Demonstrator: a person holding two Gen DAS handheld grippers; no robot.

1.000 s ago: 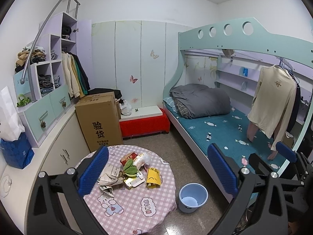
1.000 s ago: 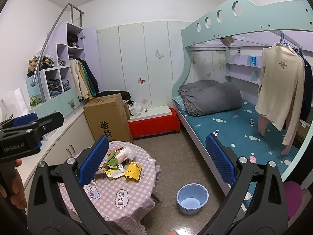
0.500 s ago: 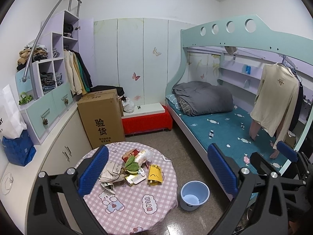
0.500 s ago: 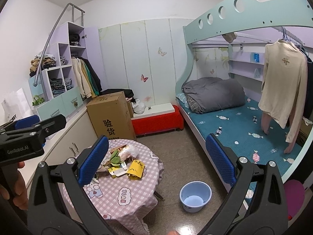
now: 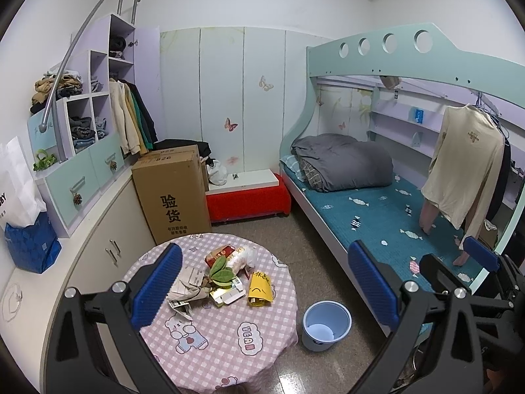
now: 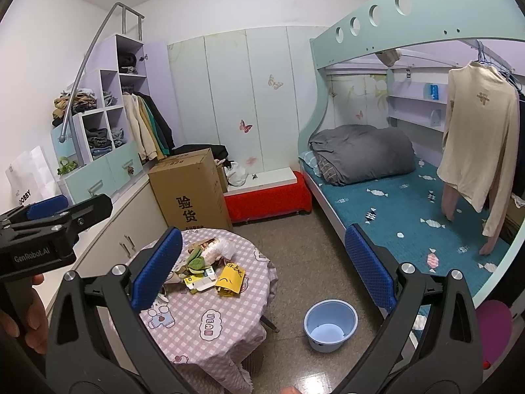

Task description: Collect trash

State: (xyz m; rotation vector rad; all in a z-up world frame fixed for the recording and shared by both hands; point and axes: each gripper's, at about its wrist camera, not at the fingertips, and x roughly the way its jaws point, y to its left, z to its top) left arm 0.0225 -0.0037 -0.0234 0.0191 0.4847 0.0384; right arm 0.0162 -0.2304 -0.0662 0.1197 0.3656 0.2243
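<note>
A pile of trash lies on a round table with a pink checked cloth: a yellow bag, crumpled paper, small boxes, a clear plastic wrapper and green leaves. A light blue bucket stands on the floor right of the table. My left gripper is open and empty, high above the table. My right gripper is open and empty, also well above it.
A large cardboard box and a red bench stand behind the table. A bunk bed with a grey duvet fills the right. Cabinets and shelves line the left wall. A cream sweater hangs at right.
Both grippers have tilted and drifted slightly, so the table and bucket sit a little higher and more central in view. Nothing on the table has moved.
</note>
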